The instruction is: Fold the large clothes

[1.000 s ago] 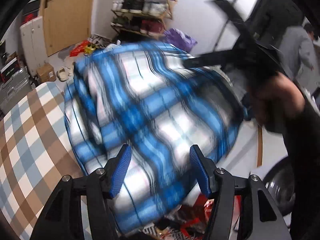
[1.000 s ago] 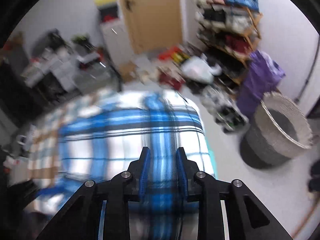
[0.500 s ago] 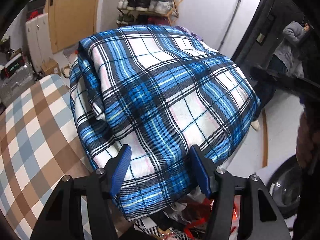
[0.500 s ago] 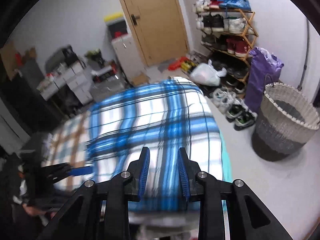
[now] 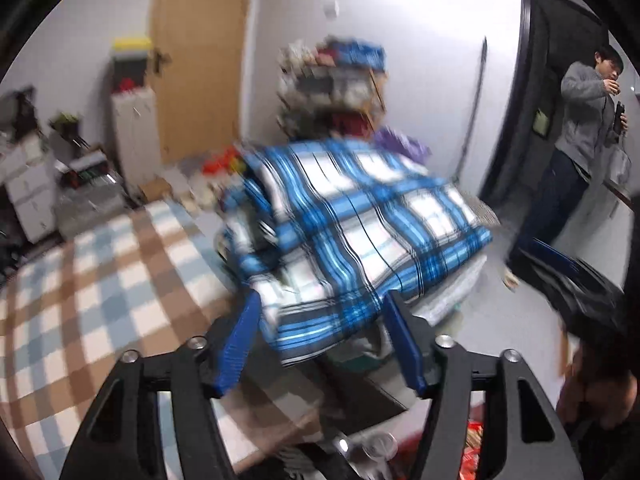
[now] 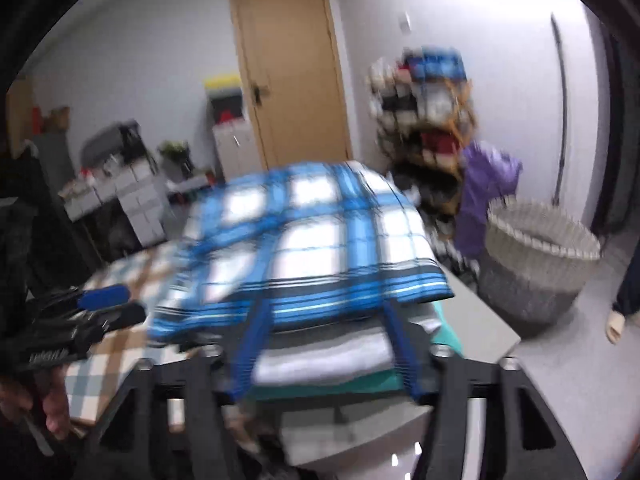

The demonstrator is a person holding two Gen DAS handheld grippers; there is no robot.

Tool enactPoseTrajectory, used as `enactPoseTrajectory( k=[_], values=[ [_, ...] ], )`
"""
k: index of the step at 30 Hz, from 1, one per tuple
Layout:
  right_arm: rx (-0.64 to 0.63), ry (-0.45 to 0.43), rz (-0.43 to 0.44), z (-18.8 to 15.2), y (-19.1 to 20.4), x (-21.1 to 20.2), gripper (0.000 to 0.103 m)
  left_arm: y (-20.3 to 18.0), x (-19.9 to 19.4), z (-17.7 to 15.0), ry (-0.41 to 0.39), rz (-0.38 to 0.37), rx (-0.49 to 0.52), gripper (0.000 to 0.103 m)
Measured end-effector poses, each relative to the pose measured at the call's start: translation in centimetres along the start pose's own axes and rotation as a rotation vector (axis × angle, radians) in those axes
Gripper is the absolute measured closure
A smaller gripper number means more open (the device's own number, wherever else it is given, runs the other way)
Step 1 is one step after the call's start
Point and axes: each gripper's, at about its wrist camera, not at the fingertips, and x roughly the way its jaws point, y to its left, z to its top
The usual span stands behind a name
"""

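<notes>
A cluttered white-walled room with a light wooden door (image 6: 292,76) at the back, a wooden shoe rack (image 6: 424,116) crammed with footwear against the right wall, and a purple bag (image 6: 484,196) hanging beside a grey-and-cream woven laundry basket (image 6: 536,264) on the pale floor. A table covered with a brown, white and pale-blue checked cloth (image 5: 92,280) takes up the near left.

At the table's right-hand end sits the folded blue, white and black plaid garment (image 5: 356,232), on top of a stack of other folded textiles: a white towel-like layer (image 6: 324,356) and a teal one (image 6: 448,336) show under it in the right wrist view. Both views are smeared by motion, so the fine edges of the fold are hard to read.

The left gripper (image 5: 326,344) hangs just short of the plaid garment's near edge, its blue-padded fingers (image 5: 240,344) spread wide with nothing between them. The right gripper (image 6: 326,348) faces the stack from the other side, its fingers (image 6: 402,352) likewise spread apart and empty, their tips near the garment's lower hem; whether they touch it I cannot tell through the blur.

A man in a grey sweater and dark trousers (image 5: 580,136) stands by the dark doorway on the right.
</notes>
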Motion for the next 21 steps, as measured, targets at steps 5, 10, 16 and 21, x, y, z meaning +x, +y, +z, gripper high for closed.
enactPoseTrajectory(
  k=[5, 10, 16, 21],
  values=[
    [-0.014, -0.291, -0.007, -3.0, 3.7, -6.9, 0.0, -0.4, -6.2, -2.4, -0.228, 0.103, 0.031, 0.011],
    [-0.072, -0.438, -0.034, -5.1, 7.2, -10.7, 0.0, 0.0, -8.8, -4.6, -0.309, 0.157, -0.002, 0.001],
    [-0.108, -0.508, -0.131, -7.5, 9.0, -12.2, 0.0, -0.7, -9.2, -6.1, -0.324, 0.192, 0.011, 0.001],
    [-0.07, -0.462, -0.163, -8.6, 8.2, -11.1, 0.0, -0.5, -7.4, -6.7, -0.266, 0.168, -0.011, 0.001]
  ],
)
